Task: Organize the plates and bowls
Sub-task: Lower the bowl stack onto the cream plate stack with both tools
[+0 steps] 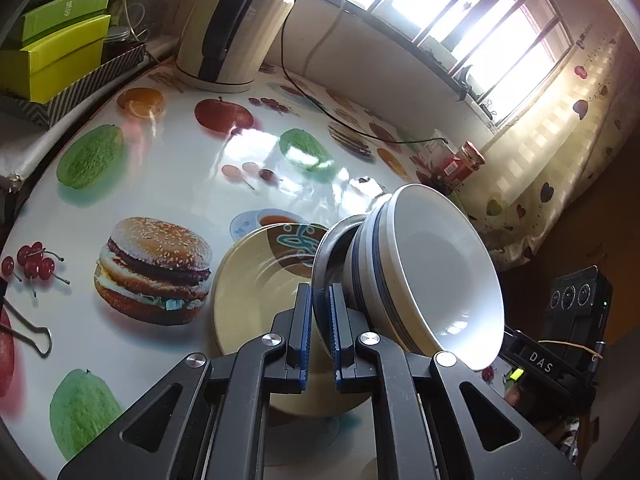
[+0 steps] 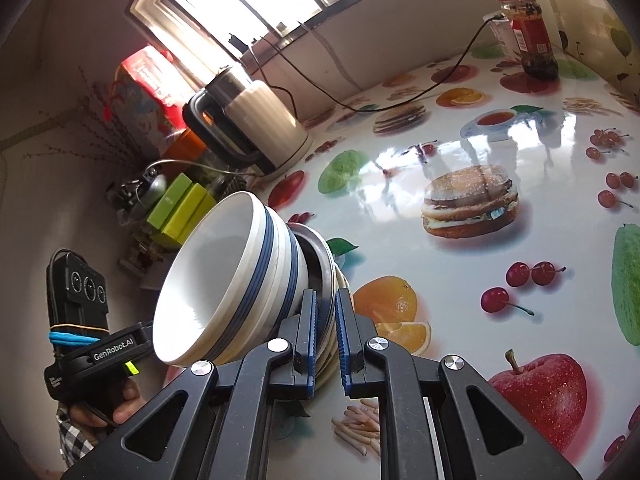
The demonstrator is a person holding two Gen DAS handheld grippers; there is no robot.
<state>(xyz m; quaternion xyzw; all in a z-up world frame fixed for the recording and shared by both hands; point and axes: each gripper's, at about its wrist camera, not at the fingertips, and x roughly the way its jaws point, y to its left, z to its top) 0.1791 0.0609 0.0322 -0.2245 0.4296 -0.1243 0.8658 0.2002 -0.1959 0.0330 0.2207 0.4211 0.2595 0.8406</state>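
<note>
Both jaws clamped | left gripper [image 1: 320,332]: metal bowl [image 1: 334,248] rim | right gripper [image 2: 326,340]: same rim

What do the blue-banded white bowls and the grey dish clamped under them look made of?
Blue-banded white bowls: likely glazed ceramic, with a smooth, glossy inside showing soft highlights. Grey dish: probably stainless steel, with a thin rim and dull metallic sheen.

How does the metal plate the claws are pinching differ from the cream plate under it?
The metal plate is grey and plain; the cream plate has a teal and brown pattern. The metal plate is tilted up with white bowls nested on it; the cream plate lies lower, nearer the table. Both claws, left and right, clamp the metal rim. Both plates are round and shallow.
</note>
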